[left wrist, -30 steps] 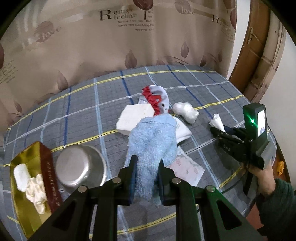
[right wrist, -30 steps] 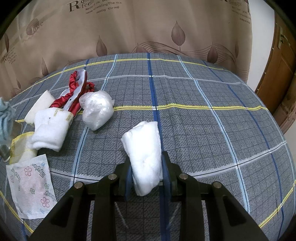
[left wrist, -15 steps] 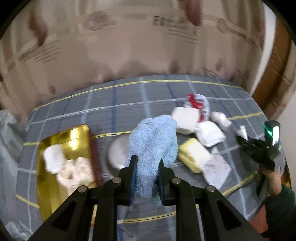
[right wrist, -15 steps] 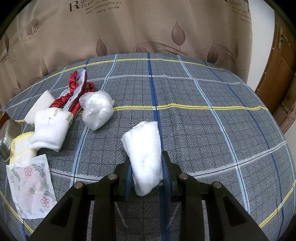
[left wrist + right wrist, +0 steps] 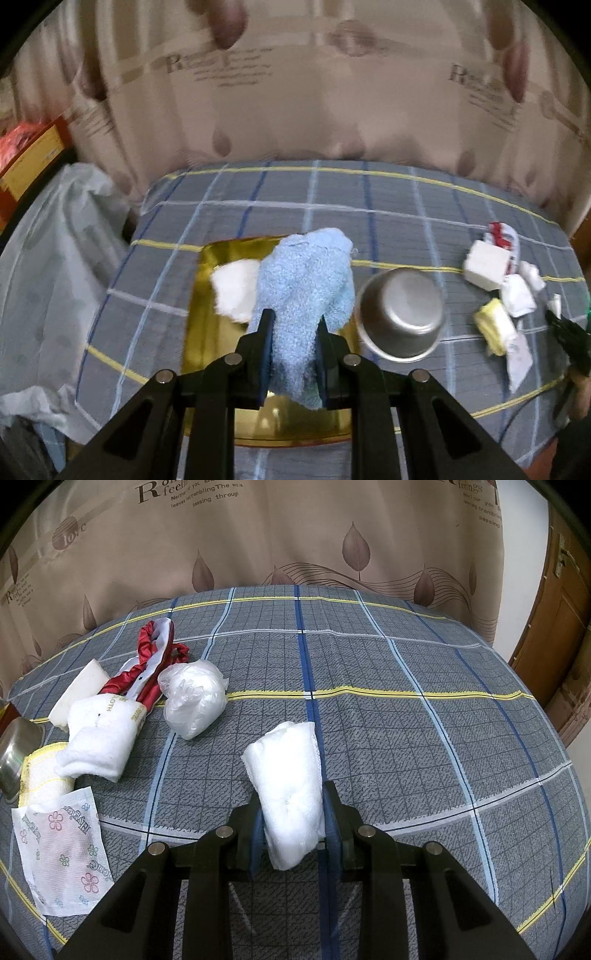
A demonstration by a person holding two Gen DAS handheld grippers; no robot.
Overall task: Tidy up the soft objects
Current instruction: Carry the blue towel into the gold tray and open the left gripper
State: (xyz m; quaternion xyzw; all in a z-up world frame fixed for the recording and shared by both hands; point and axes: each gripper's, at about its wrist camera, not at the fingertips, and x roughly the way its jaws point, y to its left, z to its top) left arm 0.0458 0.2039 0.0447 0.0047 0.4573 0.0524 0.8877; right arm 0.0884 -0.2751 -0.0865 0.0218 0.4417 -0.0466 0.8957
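A steel bowl [image 5: 400,317] crowds the gold tray's [image 5: 195,325] right edge; left lies open.

Brightness: both views evenly lit, soft indoor light, no harsh patches.
Blur: left wrist view smeared by motion, worst on the curtain [image 5: 295,92] at 12 o'clock, where the print is unreadable; right wrist view sharp, curtain lettering legible.
Glare: gold tray [image 5: 207,295] throws a yellow sheen at 9 o'clock; steel bowl [image 5: 400,314] shows a dull highlight at 3 o'clock.
Shadows: faint and short under the plastic-wrapped bundle [image 5: 194,698] at 10 o'clock.
Distortion: fisheye bends the plaid tablecloth [image 5: 406,701] into a dome; corners black out.
Focus: left gripper [image 5: 293,325] crisp despite the smeared background.
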